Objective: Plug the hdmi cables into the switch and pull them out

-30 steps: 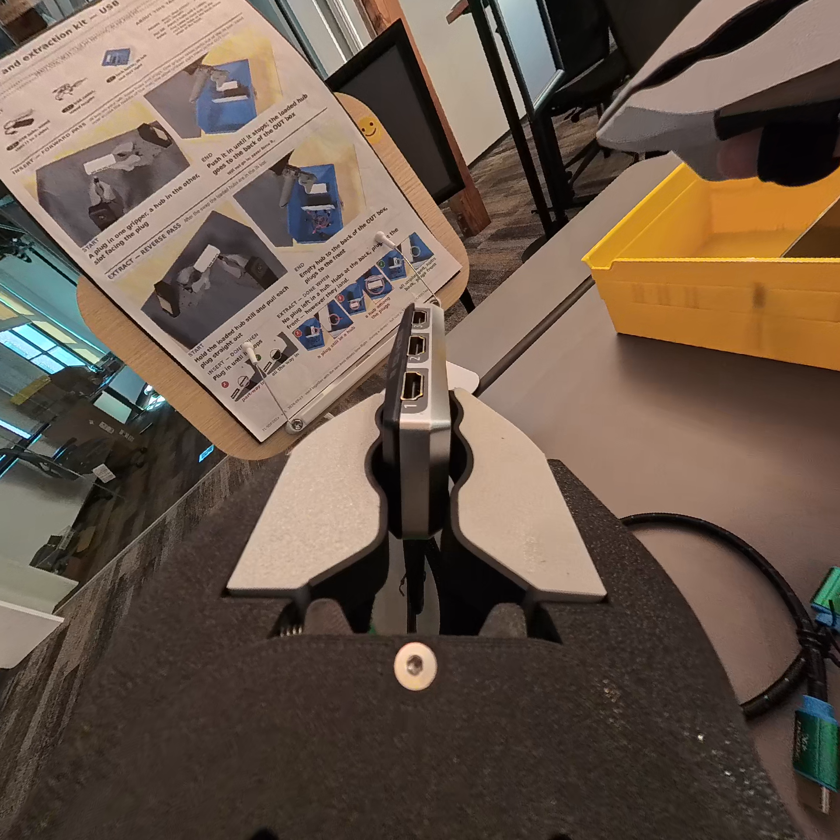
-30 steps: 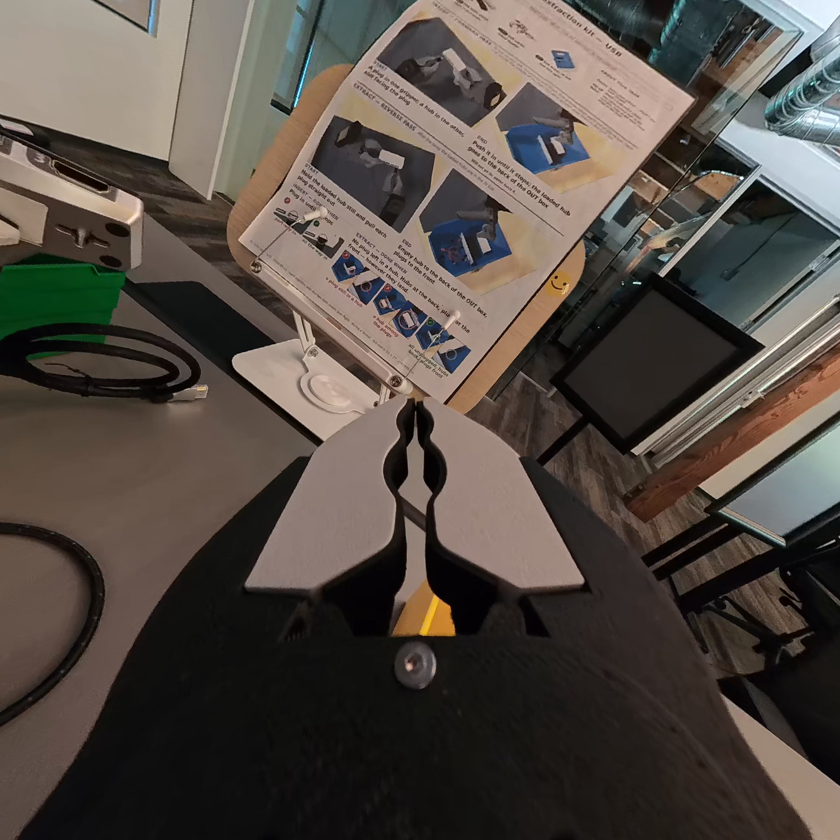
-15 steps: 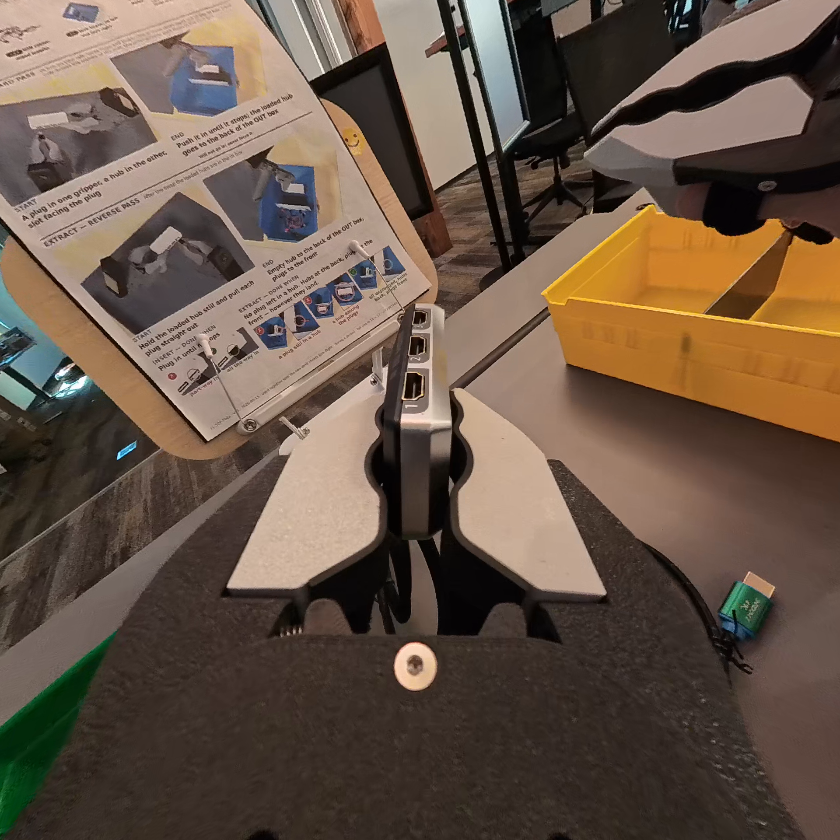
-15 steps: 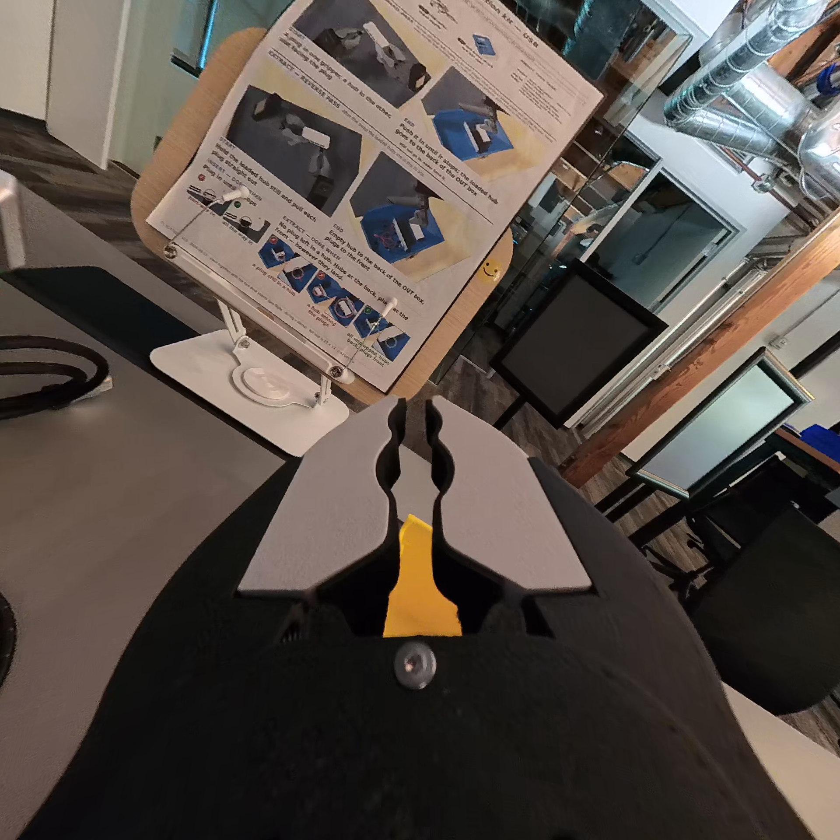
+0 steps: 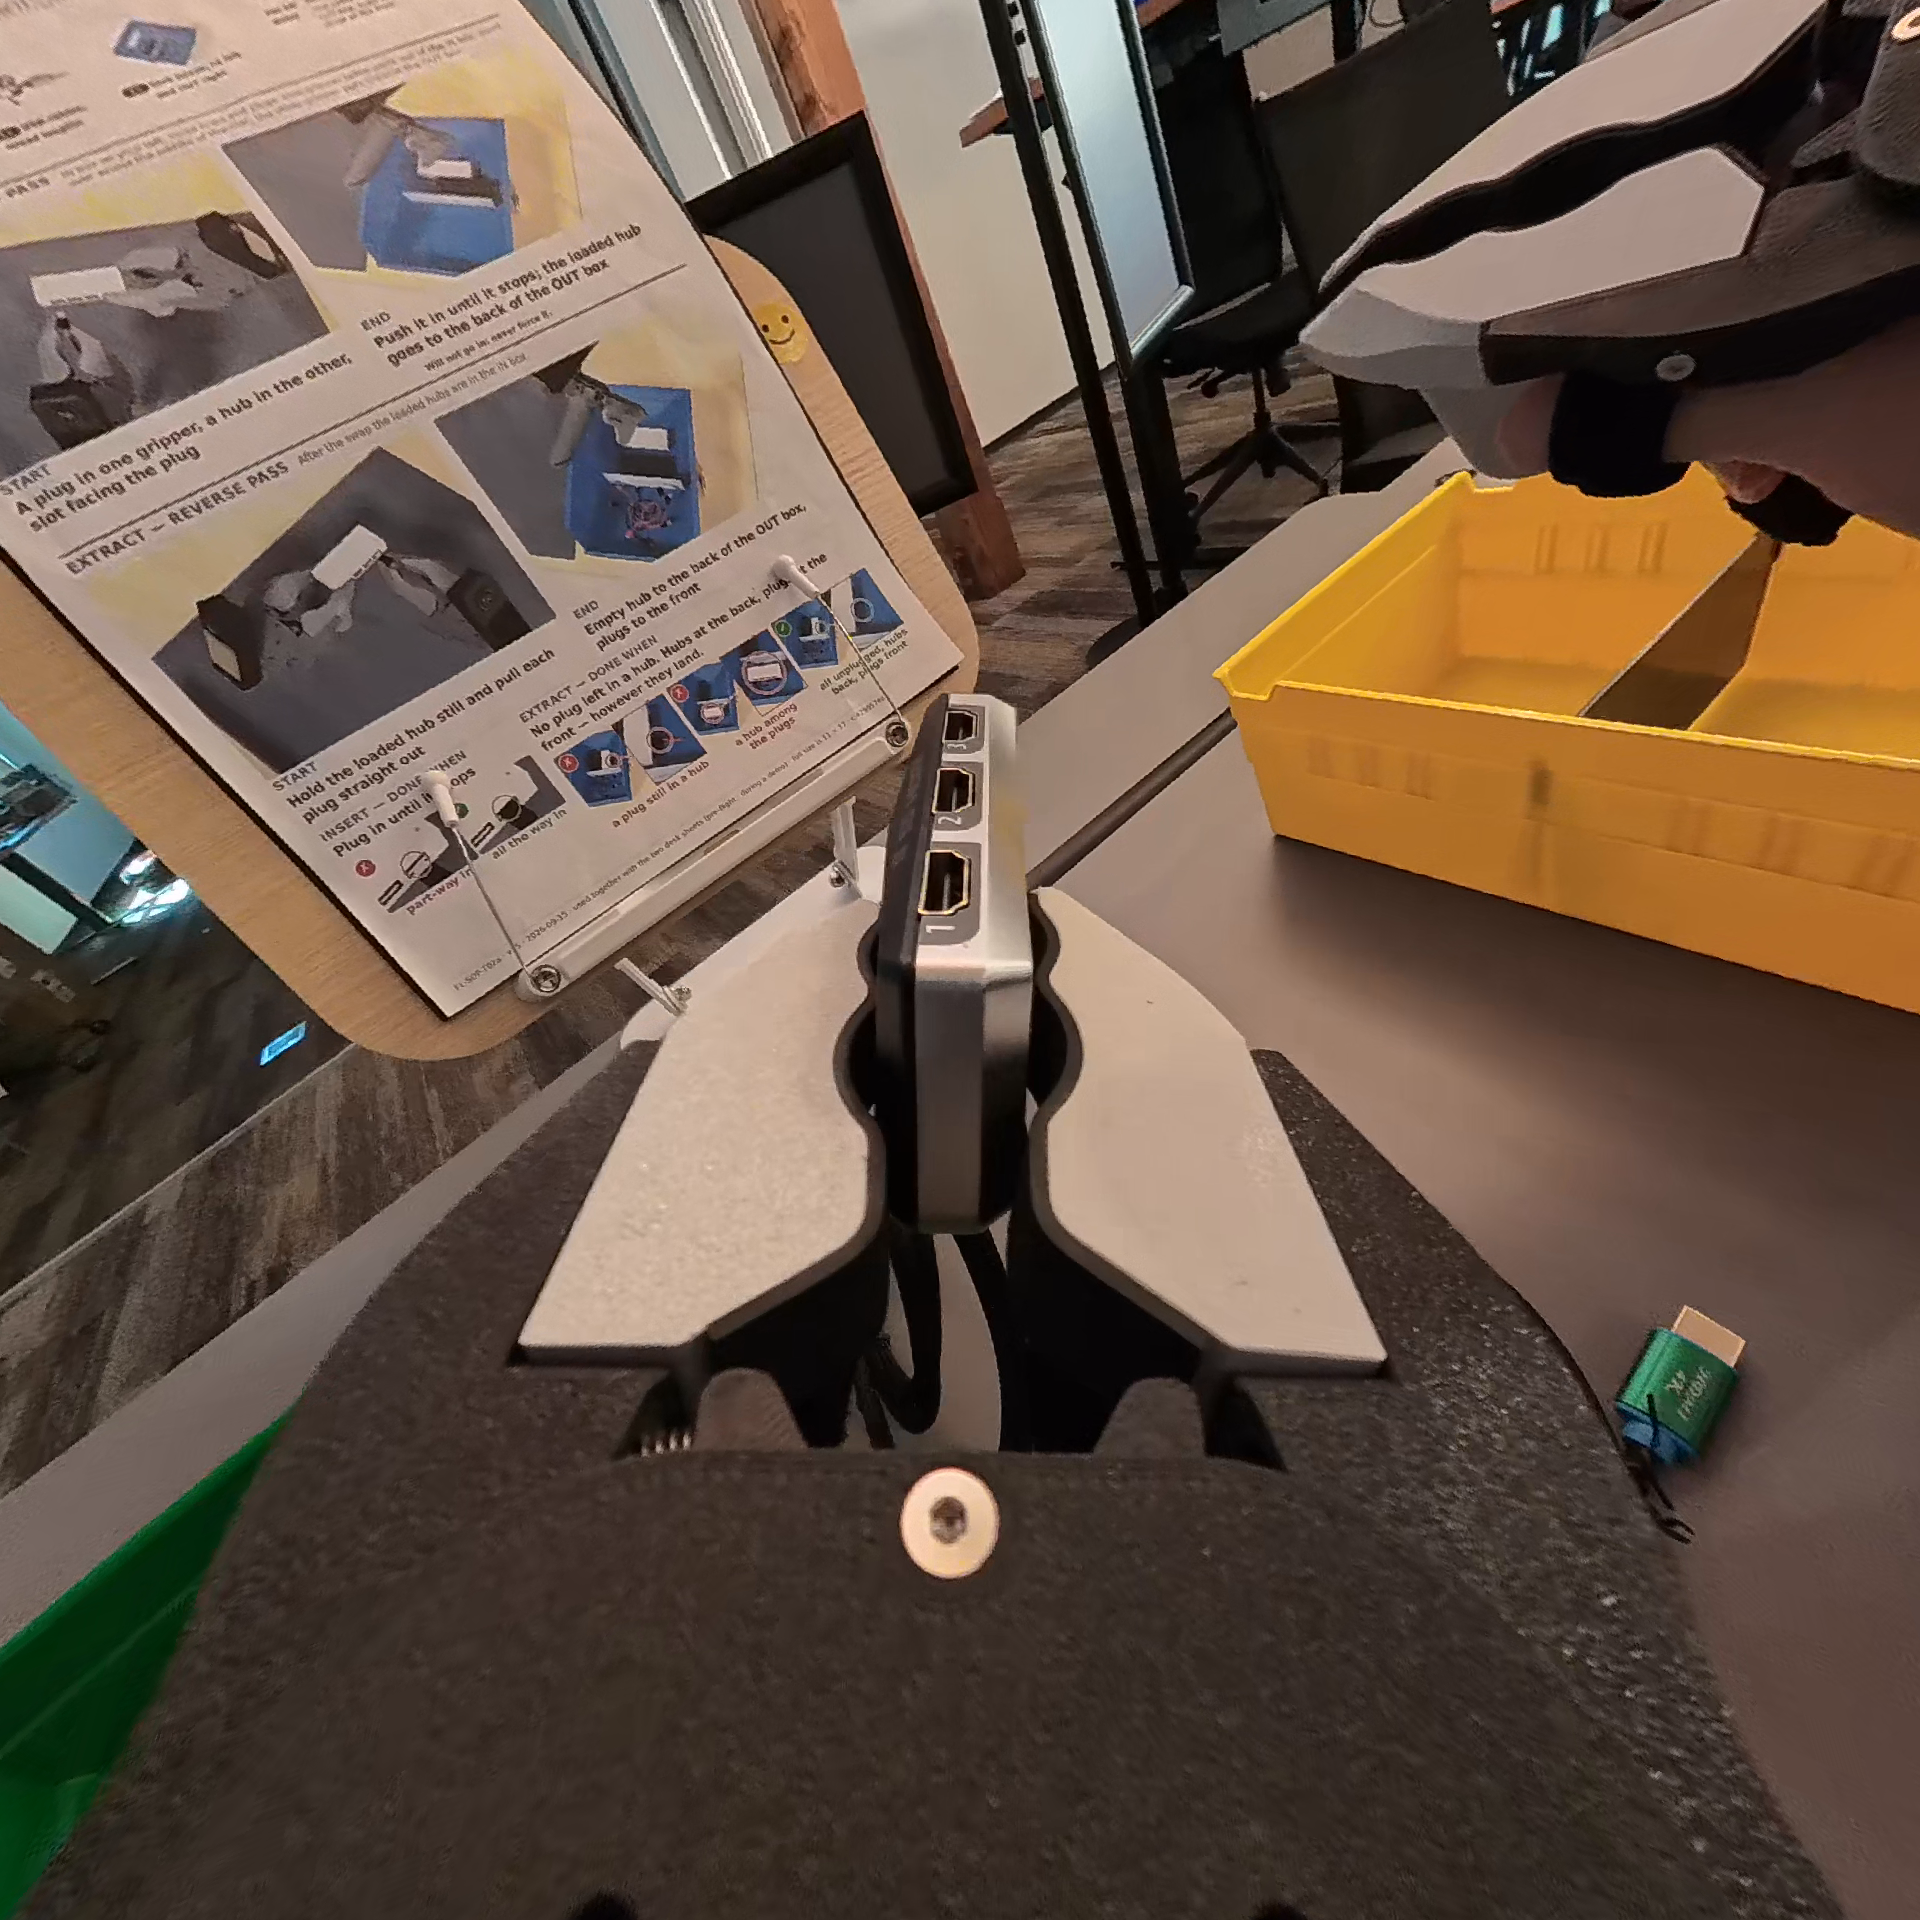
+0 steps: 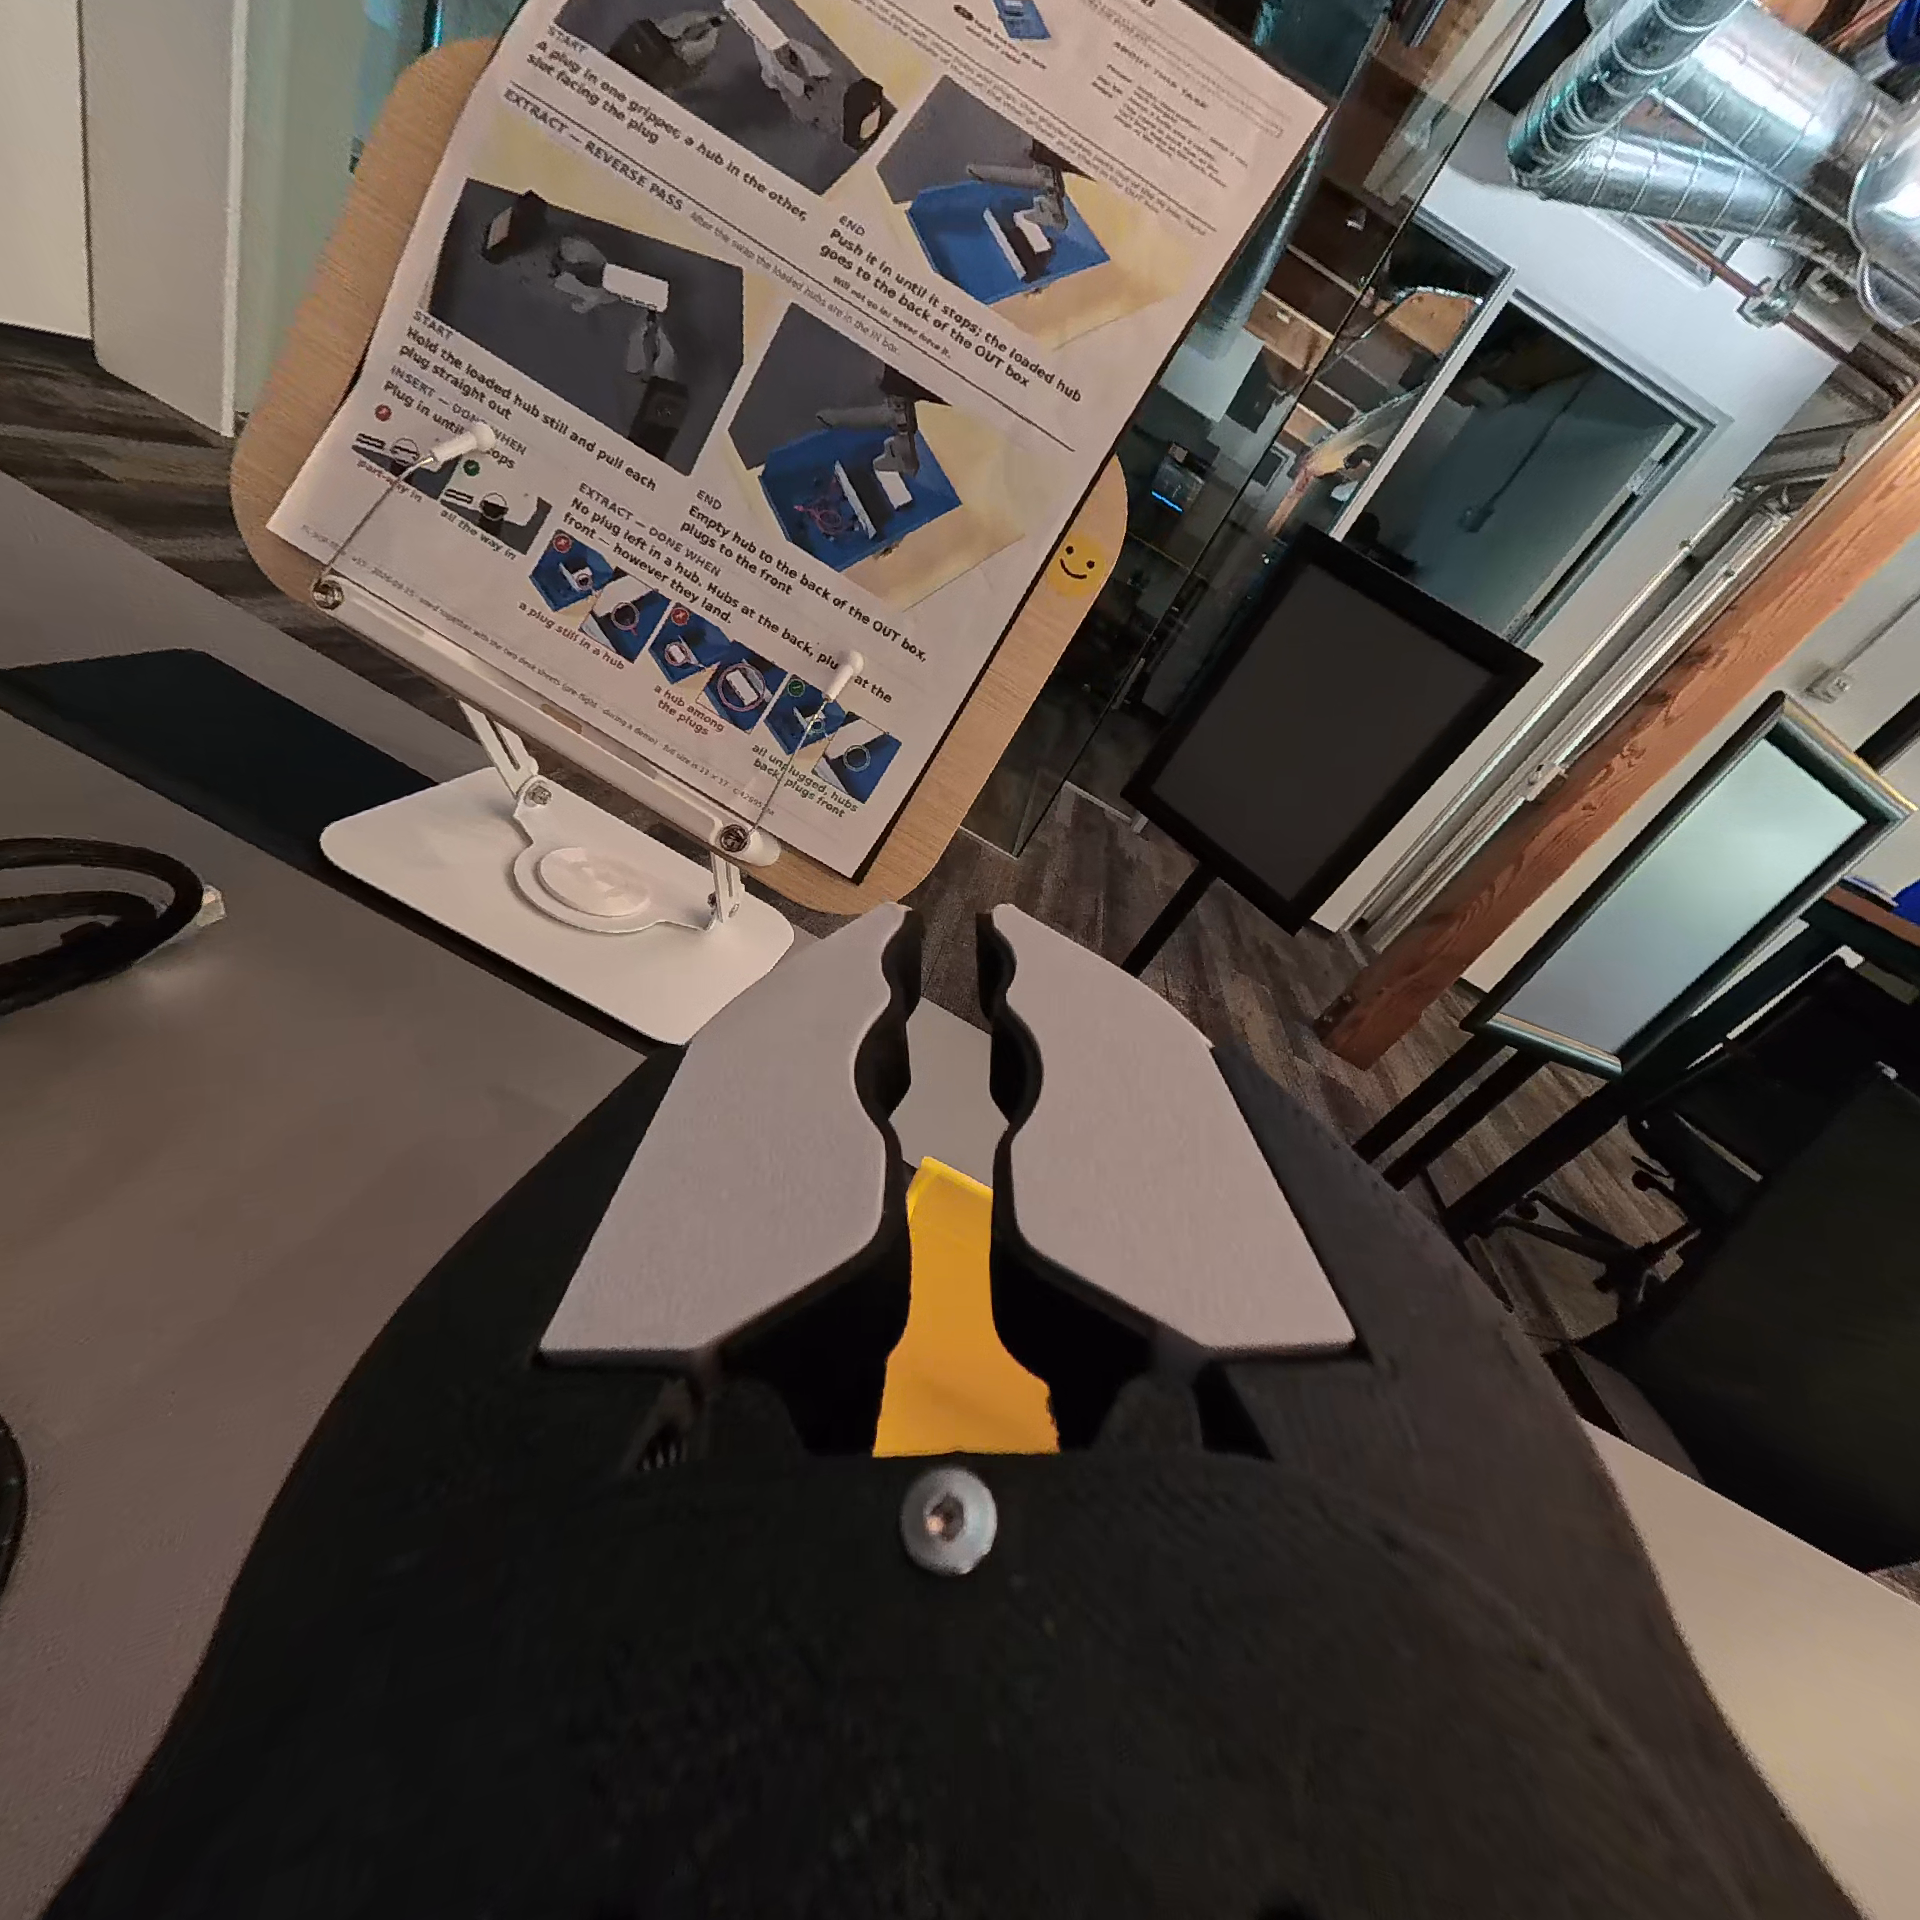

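Silver and black, the switch (image 5: 954, 987) stood on edge between the fingers of the left gripper (image 5: 951, 1039), which were clamped on its two flat sides. Its three ports faced up and all were empty, so no cable was plugged in at this moment. I judged that the step in hand was either before a new insertion or just after the last pull-out; the pictures alone did not decide it.

One green plug (image 5: 1678, 1387) lay on the grey table (image 5: 1403, 1039) to the right of the left gripper, well apart from the switch. A coil of black cable (image 6: 94, 914) lay further left in the right wrist view.

The right gripper (image 6: 948, 940) held nothing. Its fingers stood slightly apart, with only a narrow gap, above a yellow bin (image 5: 1558, 790) that showed no plugs in its visible part.

If another insertion was due, the next move would call for the right gripper to come down to the green plug, take it by the body, and line it up with an empty port.
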{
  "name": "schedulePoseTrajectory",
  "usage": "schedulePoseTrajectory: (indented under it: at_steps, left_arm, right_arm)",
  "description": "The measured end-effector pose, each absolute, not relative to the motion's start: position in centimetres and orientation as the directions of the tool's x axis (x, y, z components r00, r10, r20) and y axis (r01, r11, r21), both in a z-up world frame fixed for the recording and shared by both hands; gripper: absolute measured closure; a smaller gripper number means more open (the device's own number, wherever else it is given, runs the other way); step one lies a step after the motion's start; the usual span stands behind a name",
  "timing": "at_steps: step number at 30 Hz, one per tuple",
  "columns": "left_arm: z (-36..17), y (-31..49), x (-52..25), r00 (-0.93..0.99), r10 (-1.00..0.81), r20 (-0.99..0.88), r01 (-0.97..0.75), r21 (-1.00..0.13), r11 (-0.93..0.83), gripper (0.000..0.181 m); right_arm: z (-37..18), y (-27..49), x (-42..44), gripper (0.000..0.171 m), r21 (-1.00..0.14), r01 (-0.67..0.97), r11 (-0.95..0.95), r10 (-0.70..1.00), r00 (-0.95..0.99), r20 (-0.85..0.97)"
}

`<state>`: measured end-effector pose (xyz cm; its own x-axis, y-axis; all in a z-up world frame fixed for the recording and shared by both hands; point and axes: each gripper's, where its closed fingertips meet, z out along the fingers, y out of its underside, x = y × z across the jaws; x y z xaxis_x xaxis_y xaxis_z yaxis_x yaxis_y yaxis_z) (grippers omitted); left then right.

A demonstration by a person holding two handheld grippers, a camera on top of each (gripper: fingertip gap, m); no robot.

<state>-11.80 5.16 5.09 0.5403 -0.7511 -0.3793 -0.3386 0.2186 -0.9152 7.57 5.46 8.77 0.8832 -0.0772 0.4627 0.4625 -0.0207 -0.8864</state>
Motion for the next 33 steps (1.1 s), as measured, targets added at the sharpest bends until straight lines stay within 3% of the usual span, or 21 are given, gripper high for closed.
schedulePoseTrajectory:
  at_steps: [26,30,33]
  left_arm:
    - [4.9,5.0,-11.6,0.523,-0.76,-0.386,-0.341,-0.912,0.229,0.159]
    - [5.3,5.1,-11.9,0.5,-0.767,-0.402,-0.339,-0.906,0.254,0.159]
    - [6.3,4.9,-12.5,0.489,-0.774,-0.402,-0.315,-0.909,0.273,0.159]
  right_arm:
    - [7.7,6.2,7.3,0.16,-0.888,0.456,-0.052,-0.033,0.888,0.458]
    - [6.6,5.8,1.3,0.16,-0.88,0.471,0.055,0.304,0.832,0.464]
    - [4.2,2.1,-6.1,0.16,-0.873,0.458,0.166,0.698,0.571,0.432]
